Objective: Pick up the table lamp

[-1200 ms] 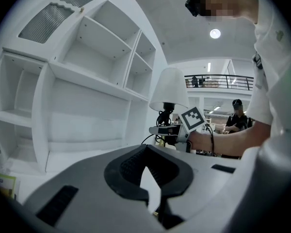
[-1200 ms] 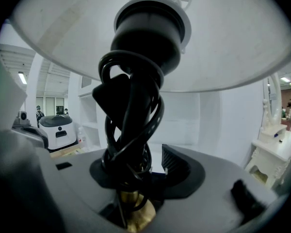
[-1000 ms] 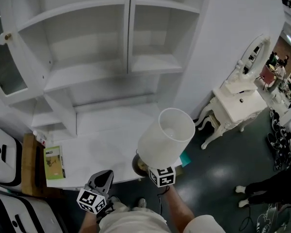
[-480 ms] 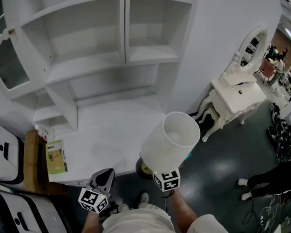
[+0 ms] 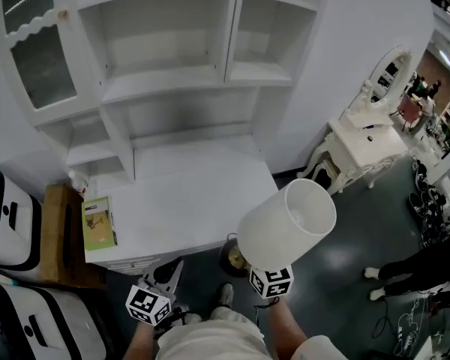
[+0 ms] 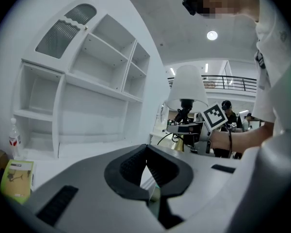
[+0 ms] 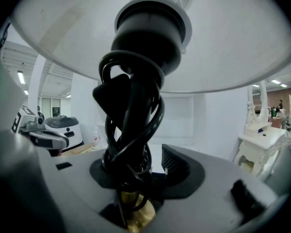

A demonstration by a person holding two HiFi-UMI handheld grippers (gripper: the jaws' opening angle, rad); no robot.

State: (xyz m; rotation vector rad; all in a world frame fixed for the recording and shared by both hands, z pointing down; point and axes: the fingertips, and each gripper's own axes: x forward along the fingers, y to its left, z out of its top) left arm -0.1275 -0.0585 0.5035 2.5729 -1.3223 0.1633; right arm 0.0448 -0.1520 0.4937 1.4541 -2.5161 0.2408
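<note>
White cabinet [image 5: 165, 66], tabletop [image 5: 187, 193] with booklet [image 5: 99, 222] ahead. Table lamp [image 5: 289, 223] is held past the tabletop edge, over the floor [image 5: 345, 268]. Right gripper [image 7: 143, 171] jaws clamp its cord-wrapped stem. Left gripper [image 6: 146, 152] jaws together, empty.

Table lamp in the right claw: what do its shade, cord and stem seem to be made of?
White tapered lampshade: probably fabric or paper, matte and evenly pale; no weave is visible. Black looped cord: rubber or plastic sheath, smooth with a soft sheen. Gold-coloured stem: likely brass or brass-plated metal, from its shiny yellow surface.
</note>
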